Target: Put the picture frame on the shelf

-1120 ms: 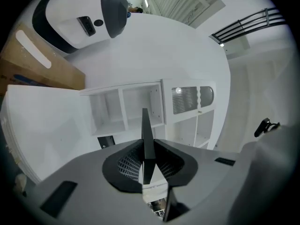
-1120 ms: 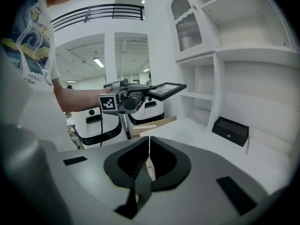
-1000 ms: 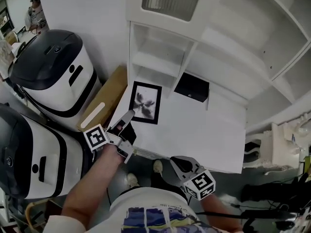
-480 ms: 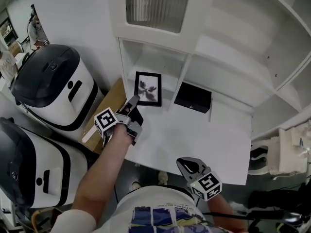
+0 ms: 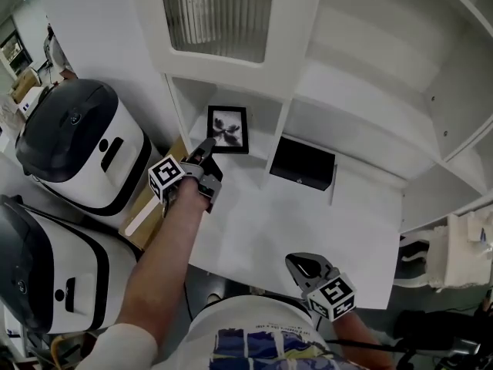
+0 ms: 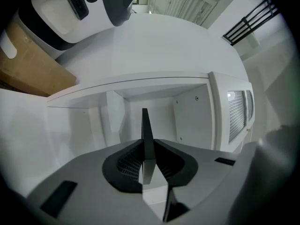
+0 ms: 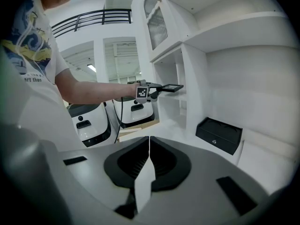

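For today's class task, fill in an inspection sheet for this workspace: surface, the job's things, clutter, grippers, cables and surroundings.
Surface: white desk top below the shelf unit.
Job's things: picture frame held flat at the mouth of the left shelf compartment; it looks not yet set down.
Clutter: black box lying on the desk top, right of the shelf divider.
Grippers: left gripper shut on the picture frame's edge; right gripper shut and empty, low at the desk top's near edge.
Cables: one dark cable hanging below the left gripper, seen in the right gripper view.
Surroundings: two white-and-black machines and cardboard left of the desk top.
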Motion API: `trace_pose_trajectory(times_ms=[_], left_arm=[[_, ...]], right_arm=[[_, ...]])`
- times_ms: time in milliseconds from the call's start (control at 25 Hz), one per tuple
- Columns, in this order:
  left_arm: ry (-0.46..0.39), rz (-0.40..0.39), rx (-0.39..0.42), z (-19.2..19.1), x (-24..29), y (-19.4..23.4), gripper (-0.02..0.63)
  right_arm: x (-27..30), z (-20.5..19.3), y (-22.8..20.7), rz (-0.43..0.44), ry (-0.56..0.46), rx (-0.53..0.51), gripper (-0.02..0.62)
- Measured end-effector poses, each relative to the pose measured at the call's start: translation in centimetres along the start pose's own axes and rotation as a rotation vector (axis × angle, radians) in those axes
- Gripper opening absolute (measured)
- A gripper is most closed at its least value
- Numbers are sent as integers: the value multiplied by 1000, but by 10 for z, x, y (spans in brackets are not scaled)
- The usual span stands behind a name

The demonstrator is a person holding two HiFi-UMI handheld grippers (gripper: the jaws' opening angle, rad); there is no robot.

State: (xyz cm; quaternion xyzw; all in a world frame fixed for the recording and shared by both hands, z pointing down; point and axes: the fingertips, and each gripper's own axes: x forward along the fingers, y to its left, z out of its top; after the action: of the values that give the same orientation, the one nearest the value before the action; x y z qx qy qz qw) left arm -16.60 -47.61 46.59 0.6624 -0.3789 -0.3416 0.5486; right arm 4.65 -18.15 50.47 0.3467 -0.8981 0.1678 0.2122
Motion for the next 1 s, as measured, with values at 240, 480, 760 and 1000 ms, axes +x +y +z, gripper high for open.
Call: trace_pose_trajectory(times_ms=[240, 480, 760, 1000], left_arm=[[-26, 42, 28, 18, 29, 6, 77], [-22, 97, 60, 20, 42, 12, 77], [-9, 163, 139, 26, 48, 12, 78], [10, 196, 185, 25, 53, 9, 80]], right_arm=[[10, 3, -16, 35, 9, 7, 29], [13, 2, -32, 47, 11, 32, 29], [18, 0, -42, 53, 11, 59, 29], [20, 1, -45, 62, 11, 65, 29]])
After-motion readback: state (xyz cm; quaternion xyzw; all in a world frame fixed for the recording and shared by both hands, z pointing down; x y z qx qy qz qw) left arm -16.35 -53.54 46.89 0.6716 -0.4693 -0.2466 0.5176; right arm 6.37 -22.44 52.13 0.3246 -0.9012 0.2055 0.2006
